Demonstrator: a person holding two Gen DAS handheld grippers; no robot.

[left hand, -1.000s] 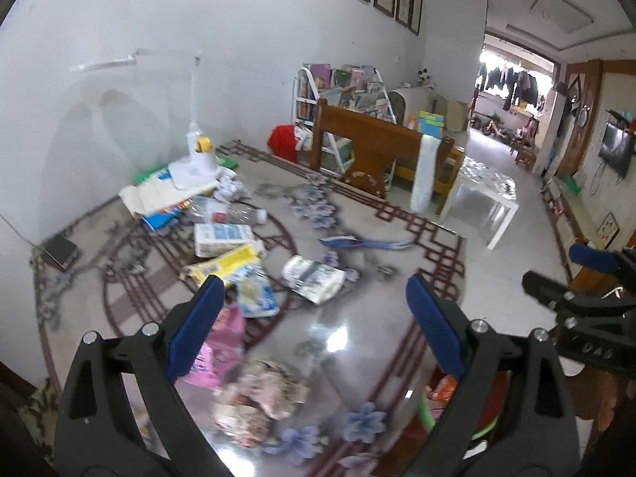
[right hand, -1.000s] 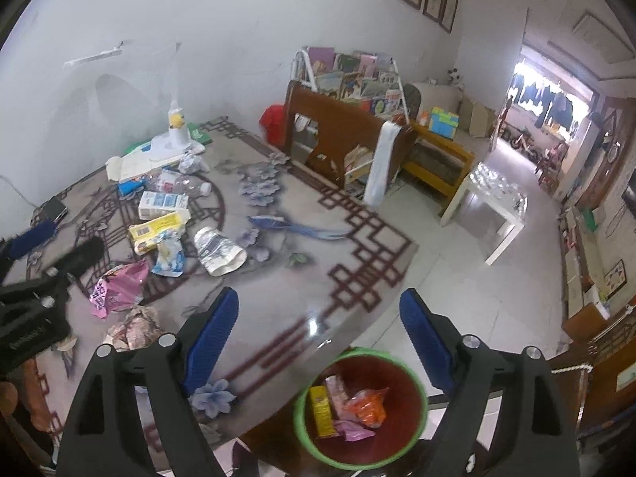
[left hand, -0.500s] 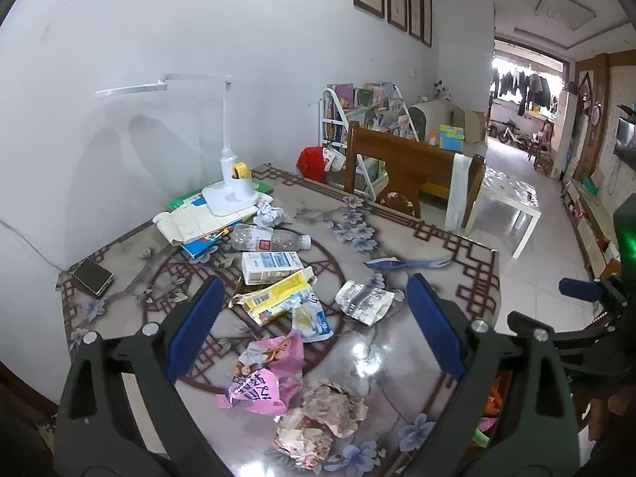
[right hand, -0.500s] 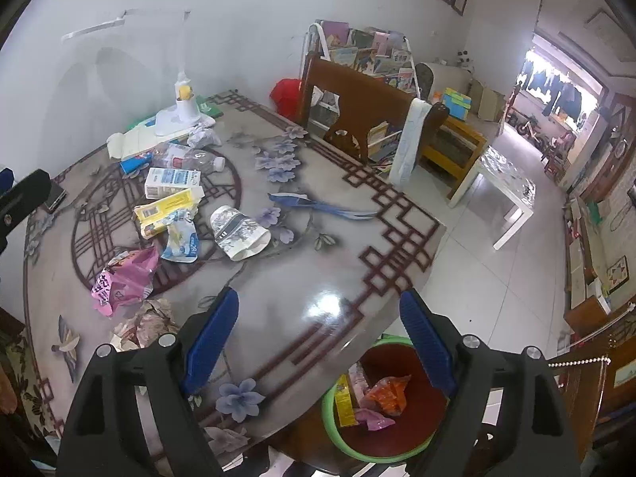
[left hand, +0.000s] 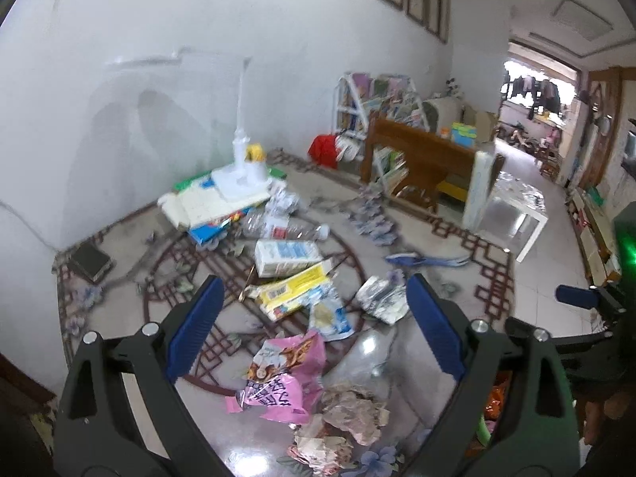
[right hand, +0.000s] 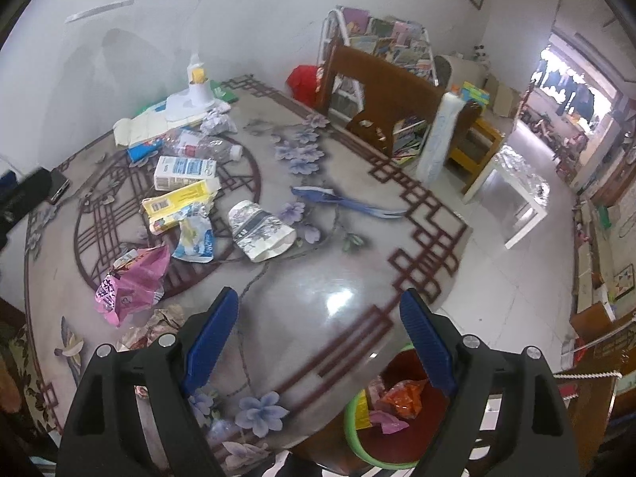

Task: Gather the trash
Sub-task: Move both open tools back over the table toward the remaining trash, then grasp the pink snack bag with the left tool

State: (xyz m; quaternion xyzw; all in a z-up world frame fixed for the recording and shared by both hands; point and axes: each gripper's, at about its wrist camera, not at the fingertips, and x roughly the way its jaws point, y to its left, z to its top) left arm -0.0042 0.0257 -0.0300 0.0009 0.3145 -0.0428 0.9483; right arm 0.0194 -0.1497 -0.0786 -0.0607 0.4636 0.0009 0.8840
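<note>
Left wrist view: the left gripper (left hand: pixel 314 326) is standing wide open with nothing between its 2 blue pads. It is pointing down over the table (left hand: pixel 397 238). The pink wrapper (left hand: pixel 282 373) is lying directly below the gap, nearest the fingers, with its long axis running roughly along the pointing line. The crumpled paper wad (left hand: pixel 349 413) is sitting just beside it, toward the right pad. The yellow carton (left hand: pixel 294 290) is lying beyond, slanted across the gap.

Right wrist view: the right gripper (right hand: pixel 318 342) is also standing wide open and empty. Bare tabletop is showing between its pads; the pink wrapper (right hand: pixel 131 282) is lying well off to the left of them. The green-rimmed bin (right hand: pixel 351 413), already holding some scraps, is sitting below the table edge under the right pad.

Judgement: the left gripper is nearer the wrapper; the right is nearer the bin.
</note>
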